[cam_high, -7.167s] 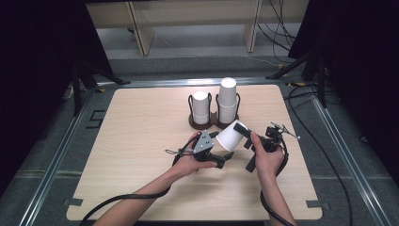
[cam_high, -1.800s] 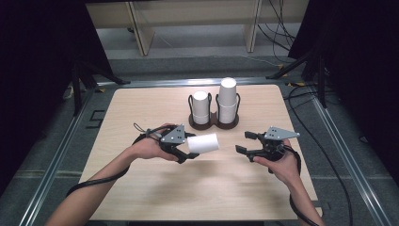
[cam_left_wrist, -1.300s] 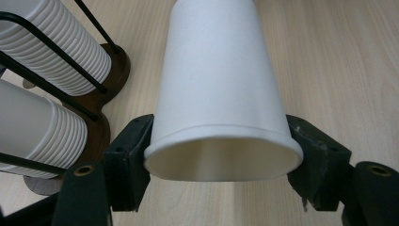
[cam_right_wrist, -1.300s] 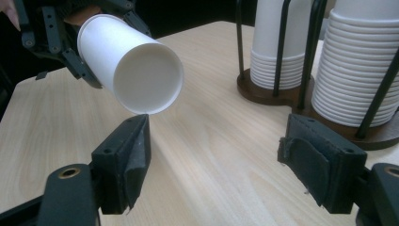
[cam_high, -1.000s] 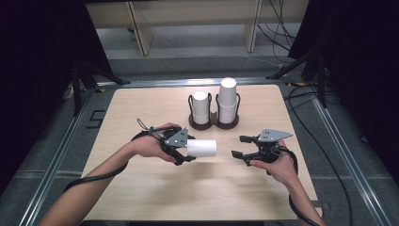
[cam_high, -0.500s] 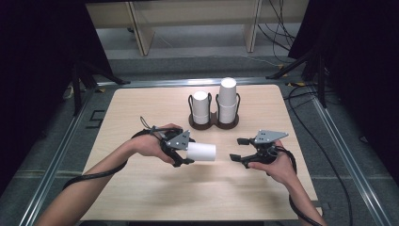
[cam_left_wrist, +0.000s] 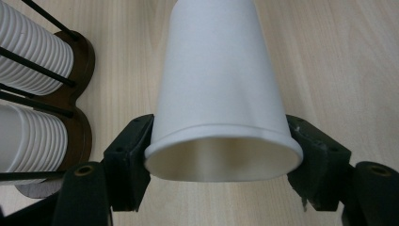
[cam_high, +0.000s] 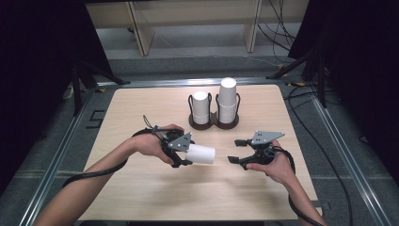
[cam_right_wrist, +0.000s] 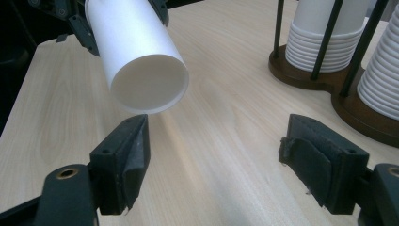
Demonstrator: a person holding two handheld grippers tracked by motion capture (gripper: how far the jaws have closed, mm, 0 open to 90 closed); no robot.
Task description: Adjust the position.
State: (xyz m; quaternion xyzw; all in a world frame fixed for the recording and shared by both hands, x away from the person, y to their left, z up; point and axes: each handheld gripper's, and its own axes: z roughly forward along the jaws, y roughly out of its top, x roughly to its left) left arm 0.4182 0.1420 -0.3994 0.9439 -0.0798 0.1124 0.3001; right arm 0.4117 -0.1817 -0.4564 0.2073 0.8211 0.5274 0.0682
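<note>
Paper cup (cam_high: 201, 154) held on its side above the wooden desk (cam_high: 141, 108), in front of the dark cup holder (cam_high: 214, 121). The left tongs (cam_high: 181, 151) are clamped on the cup at its rim; the left gripper view shows both pads pressed against the rim of the cup (cam_left_wrist: 221, 117), whose open mouth faces that camera and whose base points away. In the right gripper view the base end of the cup (cam_right_wrist: 141, 61) points toward the right tongs (cam_right_wrist: 214, 150), whose jaws stand apart with nothing between them. The right tongs (cam_high: 237, 150) lie a little apart from the cup, level with it. The holder carries two stacks of white cups (cam_high: 214, 106), the right stack taller.

Compared with the earliest picture, where both tongs met at the cup near the holder, the cup now rests with the left tongs alone and the hands have separated. Over the last second, the cup and both hands have kept their places, the left tongs staying clamped and the right jaws gaping.
</note>
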